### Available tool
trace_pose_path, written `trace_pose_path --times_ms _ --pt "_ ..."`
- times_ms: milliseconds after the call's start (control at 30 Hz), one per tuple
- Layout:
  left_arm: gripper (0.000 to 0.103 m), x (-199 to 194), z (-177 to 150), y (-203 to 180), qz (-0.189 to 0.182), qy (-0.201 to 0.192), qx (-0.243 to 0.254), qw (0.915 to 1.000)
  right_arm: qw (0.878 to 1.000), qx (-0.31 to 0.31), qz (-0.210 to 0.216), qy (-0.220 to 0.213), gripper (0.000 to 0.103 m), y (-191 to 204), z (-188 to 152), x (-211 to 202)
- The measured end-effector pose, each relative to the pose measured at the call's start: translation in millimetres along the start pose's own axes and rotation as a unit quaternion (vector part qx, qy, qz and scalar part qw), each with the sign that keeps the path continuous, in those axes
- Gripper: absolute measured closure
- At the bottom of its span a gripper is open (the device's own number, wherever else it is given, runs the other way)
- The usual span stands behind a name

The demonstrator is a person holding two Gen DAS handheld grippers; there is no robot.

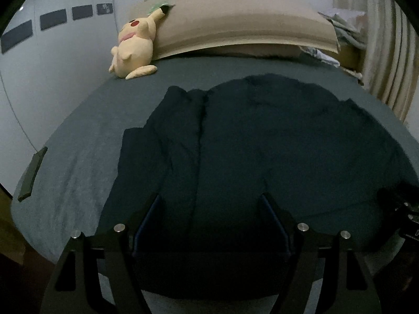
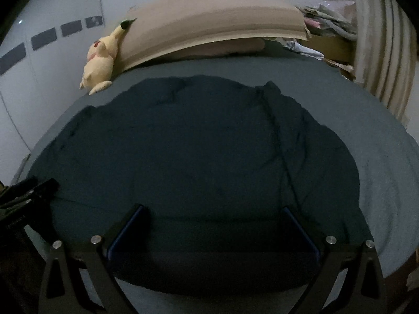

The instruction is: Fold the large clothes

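Note:
A large dark navy garment point(image 1: 248, 144) lies spread on the grey-blue bed point(image 1: 78, 136), with its sleeves folded in along both sides. It also fills the right wrist view point(image 2: 196, 151). My left gripper point(image 1: 210, 198) is open, its fingers wide apart above the garment's near left part. My right gripper point(image 2: 213, 209) is open too, above the near right part. Neither holds cloth. The right gripper shows at the right edge of the left wrist view point(image 1: 400, 209), and the left gripper shows at the left edge of the right wrist view point(image 2: 26, 193).
A yellow plush toy point(image 1: 133, 49) leans on a long beige pillow point(image 1: 235, 26) at the head of the bed. A dark flat object point(image 1: 32, 175) lies at the bed's left edge. Crumpled clothes point(image 2: 327, 18) and striped curtains point(image 2: 385, 52) are at the far right.

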State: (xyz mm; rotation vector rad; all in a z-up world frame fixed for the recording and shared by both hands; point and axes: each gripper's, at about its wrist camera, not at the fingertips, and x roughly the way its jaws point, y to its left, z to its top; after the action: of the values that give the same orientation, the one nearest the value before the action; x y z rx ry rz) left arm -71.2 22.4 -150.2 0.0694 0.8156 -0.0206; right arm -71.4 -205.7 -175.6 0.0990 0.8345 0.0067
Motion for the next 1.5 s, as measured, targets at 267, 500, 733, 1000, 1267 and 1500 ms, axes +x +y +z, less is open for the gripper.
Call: trace_pose_path --times_ms 267,500,733,1000,1267,1500 --pt "0.023 0.1 -14.0 -2.5 0.013 -0.005 0.002 0.9999 1.000 0.003 -0.023 -0.002 0.000 4.6 -14.7 12.7" --pt "0.021 -81.7 7.6 21.0 -0.028 -0.021 -0.062 0.9974 0.999 0.029 -0.025 -0.018 0.000 8.9 12.0 -74.5" --pt "0.016 -145.8 1.5 20.0 -0.052 -0.061 -0.084 0.9932 0.996 0.021 0.023 -0.081 0.000 41.5 -9.5 -157.0" --pt "0.016 -166.9 3.0 15.4 -0.044 -0.091 -0.067 0.9926 0.996 0.017 0.025 -0.090 0.000 59.0 -30.7 -168.6" --pt "0.015 -161.5 3.3 17.6 -0.035 -0.081 -0.065 0.9940 0.996 0.012 0.023 -0.087 0.000 63.5 -30.9 -166.2" --pt "0.015 -160.9 1.8 15.9 -0.031 -0.081 -0.062 0.9943 0.996 0.013 0.019 -0.083 0.000 61.0 -32.4 -165.1"
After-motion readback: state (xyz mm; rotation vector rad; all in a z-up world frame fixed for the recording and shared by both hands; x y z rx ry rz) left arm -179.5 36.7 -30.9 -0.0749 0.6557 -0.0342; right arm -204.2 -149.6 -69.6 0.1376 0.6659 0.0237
